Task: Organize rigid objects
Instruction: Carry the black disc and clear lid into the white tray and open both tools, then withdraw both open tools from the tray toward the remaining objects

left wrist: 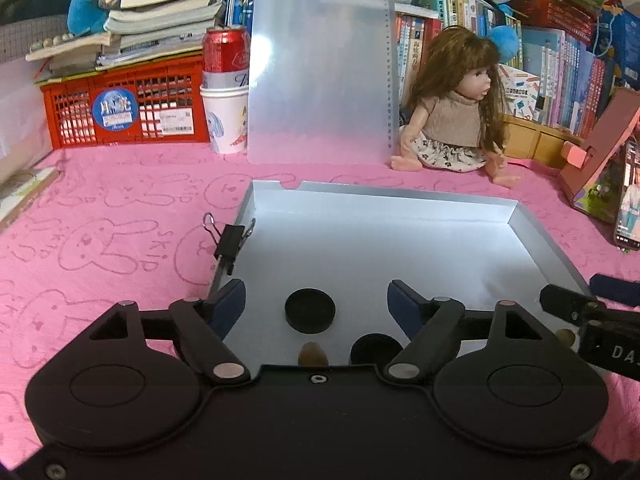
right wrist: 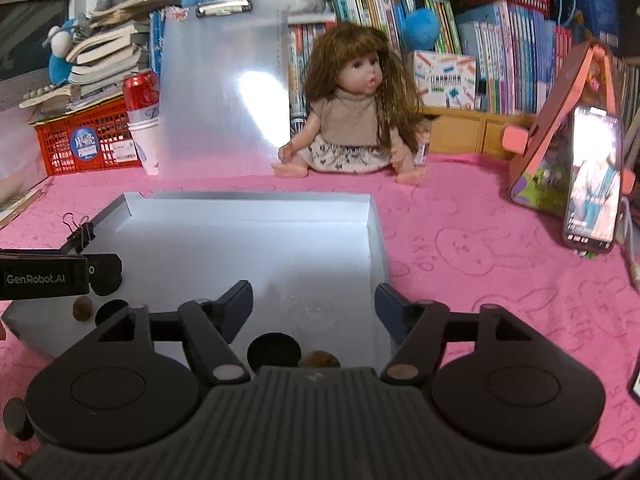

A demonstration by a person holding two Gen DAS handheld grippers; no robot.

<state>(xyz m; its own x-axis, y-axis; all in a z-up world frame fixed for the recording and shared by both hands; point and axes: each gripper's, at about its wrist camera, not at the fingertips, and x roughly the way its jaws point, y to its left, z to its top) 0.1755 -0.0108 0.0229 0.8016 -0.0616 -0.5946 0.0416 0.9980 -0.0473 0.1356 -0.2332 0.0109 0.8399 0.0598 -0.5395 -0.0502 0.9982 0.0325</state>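
Careful: both your left gripper and right gripper gape wide, holding nothing; dropping lower probably scatters the black disc across the tray.

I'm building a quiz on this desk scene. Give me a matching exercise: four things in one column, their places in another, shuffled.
Things:
1. binder clip
2. red can
3. doll
4. black disc

Places:
A. sitting on the pink cloth in front of the books
B. lying inside the silver tray
C. clipped on the tray's left rim
D. standing in the white paper cups

Pairs: 1-C, 2-D, 3-A, 4-B
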